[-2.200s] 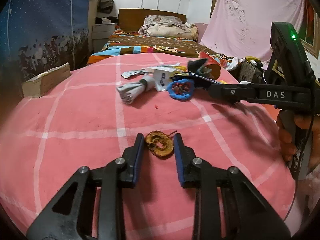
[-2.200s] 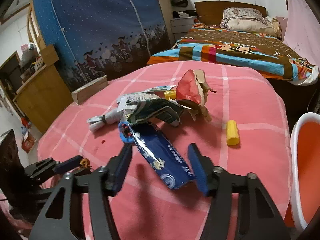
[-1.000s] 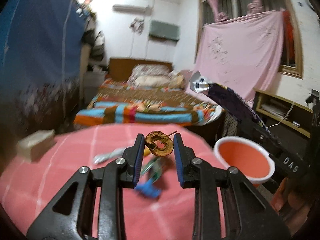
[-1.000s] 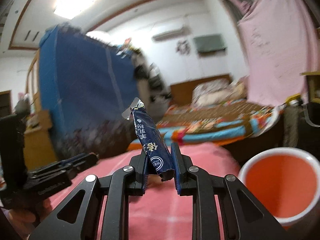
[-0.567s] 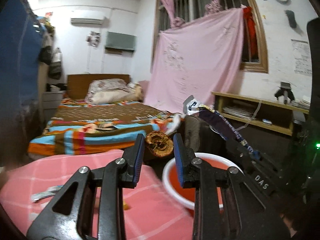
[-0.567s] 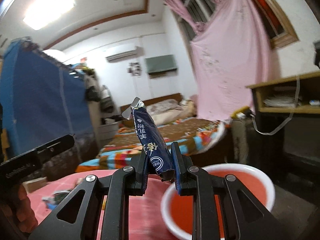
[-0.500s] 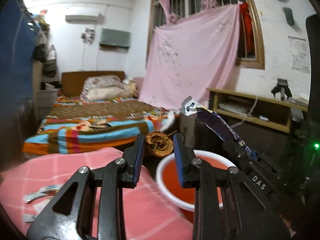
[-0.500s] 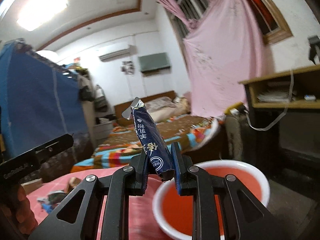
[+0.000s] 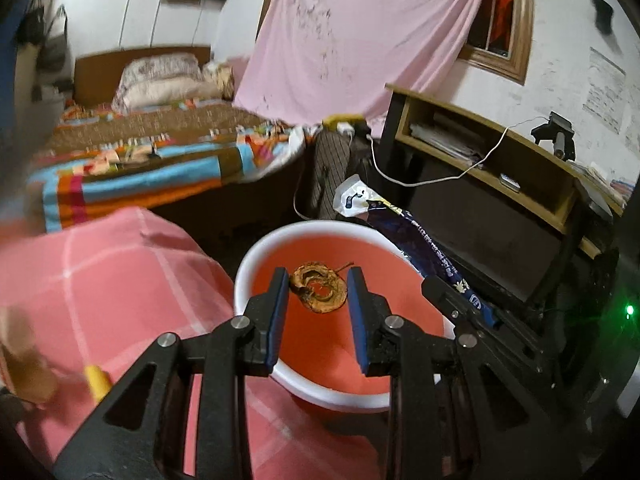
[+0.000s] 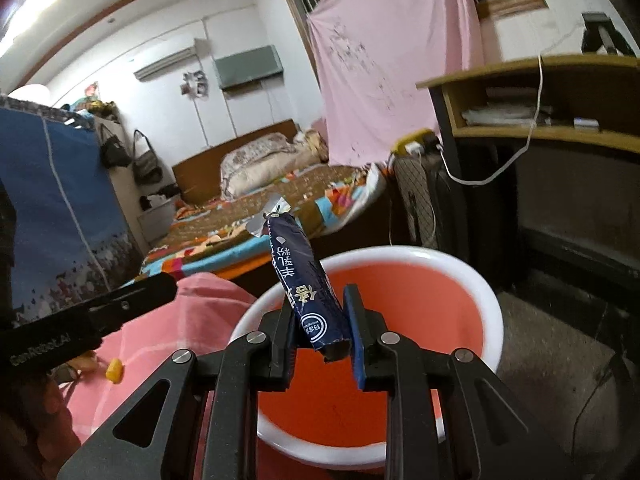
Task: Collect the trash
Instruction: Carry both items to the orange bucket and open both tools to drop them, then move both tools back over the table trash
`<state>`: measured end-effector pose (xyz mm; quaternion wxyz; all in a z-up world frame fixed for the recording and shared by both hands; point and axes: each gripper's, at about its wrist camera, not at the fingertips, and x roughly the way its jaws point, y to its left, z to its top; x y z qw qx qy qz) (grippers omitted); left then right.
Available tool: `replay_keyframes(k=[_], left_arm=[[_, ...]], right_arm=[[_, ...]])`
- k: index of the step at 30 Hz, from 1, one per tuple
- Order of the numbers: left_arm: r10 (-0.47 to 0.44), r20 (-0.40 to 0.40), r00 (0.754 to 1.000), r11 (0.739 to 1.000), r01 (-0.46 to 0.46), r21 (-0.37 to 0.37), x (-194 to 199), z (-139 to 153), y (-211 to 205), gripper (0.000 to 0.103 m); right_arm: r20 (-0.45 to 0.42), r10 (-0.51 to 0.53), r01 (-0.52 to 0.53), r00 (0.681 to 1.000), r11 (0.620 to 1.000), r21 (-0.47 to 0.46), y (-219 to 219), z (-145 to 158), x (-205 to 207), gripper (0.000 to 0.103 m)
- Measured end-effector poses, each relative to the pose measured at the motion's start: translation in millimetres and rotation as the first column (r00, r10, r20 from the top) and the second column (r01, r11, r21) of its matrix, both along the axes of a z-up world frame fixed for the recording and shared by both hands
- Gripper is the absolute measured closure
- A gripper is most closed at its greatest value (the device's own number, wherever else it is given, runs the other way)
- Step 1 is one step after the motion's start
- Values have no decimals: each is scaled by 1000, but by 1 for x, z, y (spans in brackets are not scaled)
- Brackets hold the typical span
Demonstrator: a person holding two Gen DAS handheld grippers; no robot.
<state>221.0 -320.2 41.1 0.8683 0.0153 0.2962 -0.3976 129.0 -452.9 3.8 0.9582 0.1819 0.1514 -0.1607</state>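
My left gripper (image 9: 318, 304) is over the orange bin with a white rim (image 9: 256, 256). Its jaws stand apart with small gaps around the brown dried fruit ring (image 9: 318, 292), which sits between them above the bin. My right gripper (image 10: 320, 320) also hangs over the bin (image 10: 492, 300). Its jaws have parted a little around the dark blue snack wrapper (image 10: 304, 284), which still stands upright between them, leaning on the left finger. The wrapper also shows in the left wrist view (image 9: 424, 248), at the right above the bin's rim.
The pink checked table (image 9: 100, 272) lies left of the bin, with a yellow piece (image 10: 113, 370) near its edge. A bed with a striped blanket (image 9: 152, 160) stands behind. A dark desk with a wooden shelf (image 9: 500, 168) and cables is at the right.
Both grippers have carried their trash from the table to above the bin. Both jaws have widened, and the fruit ring and wrapper are loosened between them.
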Motion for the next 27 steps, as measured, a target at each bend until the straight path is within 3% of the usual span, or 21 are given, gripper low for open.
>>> replay_keyframes(k=[6,8,11,16,21,25,27], left_arm=[[3,-87,996,999,1,37,9,-12,-16,91],[7,-110,994,999,-2,45,12,-16,-17,86],[18,-114,993,999,-13,43,10,-18,-16,79],[53,-115,992,998,-49,32,10,-17,-6,77],[118,-71,991,993,-118,5,3,-8,17,71],[201,-10,979,979,-202,-35,-7,2,50,58],[241,13,970,969,-240,-56,-11,7,65,50]], right_arm=[[-39,-20,22,999,999,40,-10,-5,1,81],[-52,-22,25,998,998,55,-13,-6,3,79],[-57,-25,29,998,997,65,-13,-5,3,69],[-50,-26,29,998,997,66,-13,-3,2,63],[-13,-15,15,1000,999,50,-7,3,0,58],[62,5,-6,998,1000,9,7,17,-8,55],[101,20,-18,995,1000,-18,16,25,-12,48]])
